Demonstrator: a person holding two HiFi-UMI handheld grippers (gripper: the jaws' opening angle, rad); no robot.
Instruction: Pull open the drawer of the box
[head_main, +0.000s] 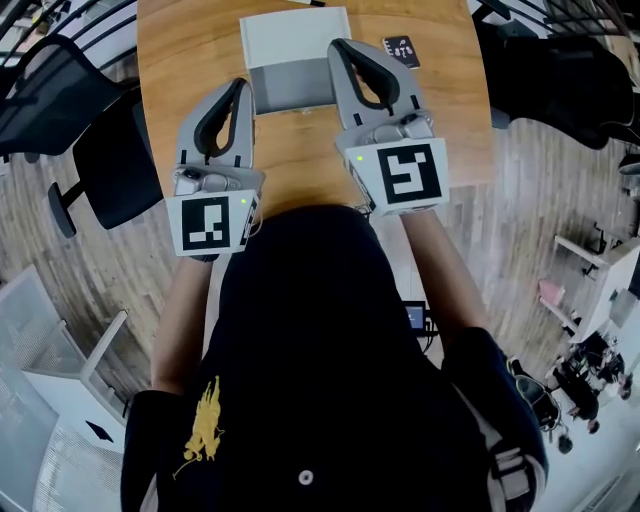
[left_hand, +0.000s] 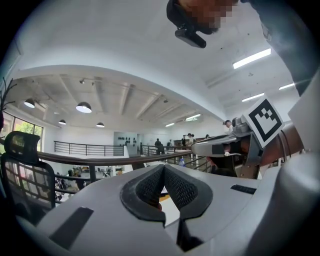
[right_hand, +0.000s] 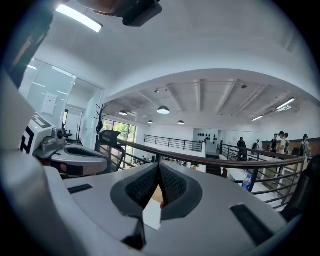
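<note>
At the far left, beyond the left gripper's outer side, a black office chair (head_main: 115, 165) stands on the wooden floor beside the table (head_main: 180, 50). The left gripper (head_main: 240, 83) is held over the table's near edge and points away from the person. In the left gripper view its jaws (left_hand: 163, 166) meet at the tips with nothing clamped between them, and they face out level over a dark railing (left_hand: 90, 159) and the room beyond.

The white box (head_main: 295, 35) sits on the table ahead of both grippers. In the head view it lies in the gap between them, just to the right of the left gripper's tips. Its drawer (head_main: 290, 85) is pulled out toward the person and shows a grey inside. Neither gripper holds it.

The right gripper (head_main: 337, 45) overlaps the right edge of the box and drawer in the head view, with its tips reaching farther forward than the left gripper's. Its jaws (right_hand: 158, 164) are also pressed together and empty, pointing level at the railing. Just to the right of its tips a small black card (head_main: 401, 50) lies on the table.
</note>
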